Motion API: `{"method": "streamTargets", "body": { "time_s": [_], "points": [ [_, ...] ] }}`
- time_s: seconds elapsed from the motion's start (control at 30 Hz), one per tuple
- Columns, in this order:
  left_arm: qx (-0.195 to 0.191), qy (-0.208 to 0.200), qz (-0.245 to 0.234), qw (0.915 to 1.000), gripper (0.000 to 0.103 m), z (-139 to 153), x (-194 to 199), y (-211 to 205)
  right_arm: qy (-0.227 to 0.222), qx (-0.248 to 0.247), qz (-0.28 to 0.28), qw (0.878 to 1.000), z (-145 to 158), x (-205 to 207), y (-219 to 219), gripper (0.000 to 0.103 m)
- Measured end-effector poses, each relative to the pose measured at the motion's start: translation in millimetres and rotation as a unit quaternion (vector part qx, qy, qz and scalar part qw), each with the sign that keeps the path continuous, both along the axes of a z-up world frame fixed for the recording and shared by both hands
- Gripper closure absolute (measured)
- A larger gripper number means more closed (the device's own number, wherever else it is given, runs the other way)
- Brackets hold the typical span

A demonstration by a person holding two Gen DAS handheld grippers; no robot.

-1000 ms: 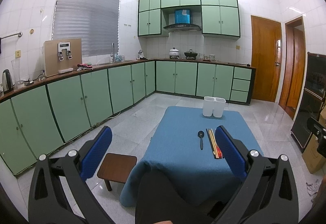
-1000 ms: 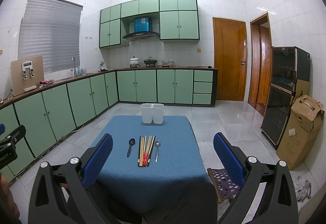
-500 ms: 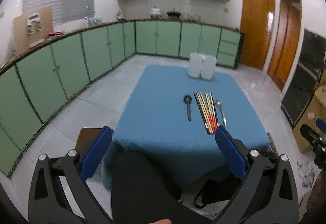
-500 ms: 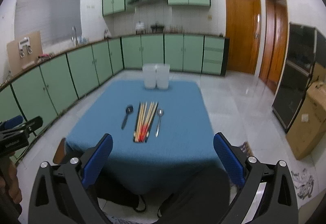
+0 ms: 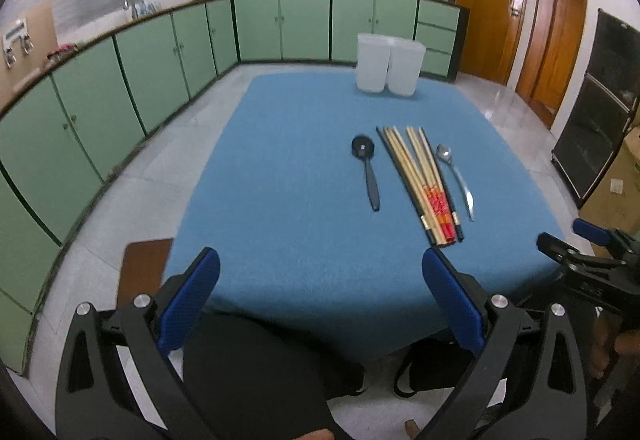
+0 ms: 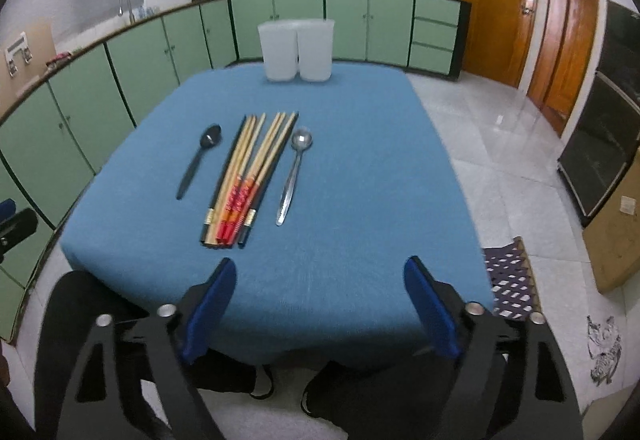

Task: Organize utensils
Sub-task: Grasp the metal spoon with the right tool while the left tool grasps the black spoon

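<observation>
- Green base cabinets [image 5: 168, 64] line the kitchen walls behind the work area; two wooden doors [image 6: 500, 4] stand at the right.
- Table [image 6: 360, 168]: covered with a blue cloth, with the person seated at its near edge.
- White holder [image 6: 296, 50]: two compartments side by side, upright at the far edge of the table, well apart from the utensils.
- Left gripper [image 5: 320, 288]: blue-padded fingers spread wide apart, holding nothing, positioned above the near edge of the table.
- Right gripper [image 6: 320, 294]: fingers likewise spread wide, holding nothing, above the near edge; it also shows at the right margin of the left wrist view.
- Chopsticks [image 6: 250, 176]: a bundle lying flat at the table centre, tips toward the holder, red-banded ends toward the person.
- Black spoon [image 6: 200, 158]: flat on the cloth just left of the chopsticks, bowl toward the holder.
- Metal spoon [image 6: 294, 174]: flat on the cloth just right of the chopsticks, bowl toward the holder.
</observation>
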State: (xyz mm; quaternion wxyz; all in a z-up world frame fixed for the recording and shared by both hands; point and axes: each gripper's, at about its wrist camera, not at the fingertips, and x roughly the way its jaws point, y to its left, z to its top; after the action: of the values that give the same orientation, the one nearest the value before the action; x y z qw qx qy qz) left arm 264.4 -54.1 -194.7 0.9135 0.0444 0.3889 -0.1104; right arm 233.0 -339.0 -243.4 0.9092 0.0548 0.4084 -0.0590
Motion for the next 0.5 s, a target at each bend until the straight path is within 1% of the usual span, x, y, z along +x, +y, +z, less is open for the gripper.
{"method": "streamTargets", "body": {
  "time_s": [0.1,0.17,0.33,0.5],
  "points": [
    [-0.004,0.014,0.006,0.9999,0.005,-12,13,6,0.016,0.012,0.007,1.000,-19,21,-2,0.033],
    [-0.004,0.023,0.007,0.9997,0.005,-20,21,9,0.027,0.032,0.018,0.999,-34,39,-5,0.042],
    [0.002,0.034,0.000,0.9994,0.005,-34,38,2,0.041,0.048,0.035,0.997,-56,64,-3,0.047],
    [0.002,0.049,-0.006,0.9988,0.005,-49,61,-8,0.025,0.039,0.045,0.998,-59,82,-5,0.048]
  ]
}}
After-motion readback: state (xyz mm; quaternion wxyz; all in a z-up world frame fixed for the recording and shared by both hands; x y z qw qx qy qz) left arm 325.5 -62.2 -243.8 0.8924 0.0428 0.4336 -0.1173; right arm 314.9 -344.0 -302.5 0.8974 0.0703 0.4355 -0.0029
